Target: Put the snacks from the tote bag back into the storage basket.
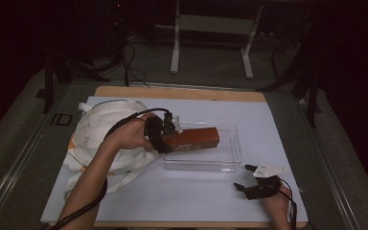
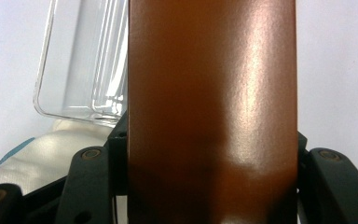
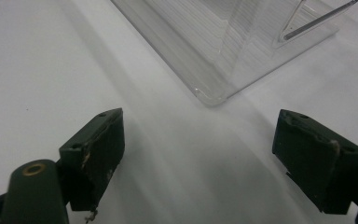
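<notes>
The left hand-held gripper (image 1: 168,135) clamps the brown box (image 1: 191,139) over the clear tray (image 1: 230,160), apparently mid-placement; next, lower and release, while the right hand-held gripper (image 1: 247,177) rests open on the surface (image 1: 172,196).

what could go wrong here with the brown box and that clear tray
The left gripper holds the brown box by one end only, so the long free end could sag or twist out over the clear tray.

The tray looks light and nothing steadies it: the right gripper is open, apart from it, so a nudge from the box might slide it.

The white cloth bag lies against the left hand and could snag.
</notes>
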### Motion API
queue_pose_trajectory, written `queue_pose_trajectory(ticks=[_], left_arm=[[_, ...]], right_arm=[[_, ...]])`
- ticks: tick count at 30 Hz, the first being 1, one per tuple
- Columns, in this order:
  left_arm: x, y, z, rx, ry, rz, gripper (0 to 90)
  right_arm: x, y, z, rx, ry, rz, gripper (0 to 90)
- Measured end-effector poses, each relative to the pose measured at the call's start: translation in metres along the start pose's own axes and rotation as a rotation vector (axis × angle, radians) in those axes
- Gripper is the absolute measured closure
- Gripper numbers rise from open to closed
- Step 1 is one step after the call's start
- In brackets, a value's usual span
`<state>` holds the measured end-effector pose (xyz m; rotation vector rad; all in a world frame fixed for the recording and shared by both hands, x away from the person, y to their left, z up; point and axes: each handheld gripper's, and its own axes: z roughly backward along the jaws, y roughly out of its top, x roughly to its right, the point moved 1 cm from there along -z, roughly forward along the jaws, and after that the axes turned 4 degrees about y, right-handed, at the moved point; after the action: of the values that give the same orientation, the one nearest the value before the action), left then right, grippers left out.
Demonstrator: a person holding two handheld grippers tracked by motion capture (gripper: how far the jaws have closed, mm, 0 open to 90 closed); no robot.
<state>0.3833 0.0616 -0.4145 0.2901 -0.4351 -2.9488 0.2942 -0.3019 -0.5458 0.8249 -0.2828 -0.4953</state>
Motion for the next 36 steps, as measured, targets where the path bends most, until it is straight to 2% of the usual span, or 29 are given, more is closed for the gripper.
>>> queue_pose_trajectory(ticks=[4,6,12,18,36], left_arm=[[0.003,0.001,-0.001,0.005,-0.005,-0.035,43.7],[0.004,0.002,-0.003,0.005,-0.008,-0.039,43.7],[0.005,0.003,-0.004,0.009,-0.025,-0.045,43.6],[0.005,0.005,-0.006,-0.007,-0.048,-0.047,43.4],[0.006,0.012,-0.007,-0.003,-0.056,-0.071,43.1]], right_arm=[[0.000,0.000,0.000,-0.001,0.000,0.003,16.9],[0.000,0.000,0.000,-0.001,-0.001,0.003,16.9],[0.000,0.000,0.000,0.000,-0.001,0.004,16.9],[0.000,0.000,0.000,-0.002,-0.001,0.004,16.9],[-0.001,0.000,0.000,-0.004,-0.003,0.007,16.9]])
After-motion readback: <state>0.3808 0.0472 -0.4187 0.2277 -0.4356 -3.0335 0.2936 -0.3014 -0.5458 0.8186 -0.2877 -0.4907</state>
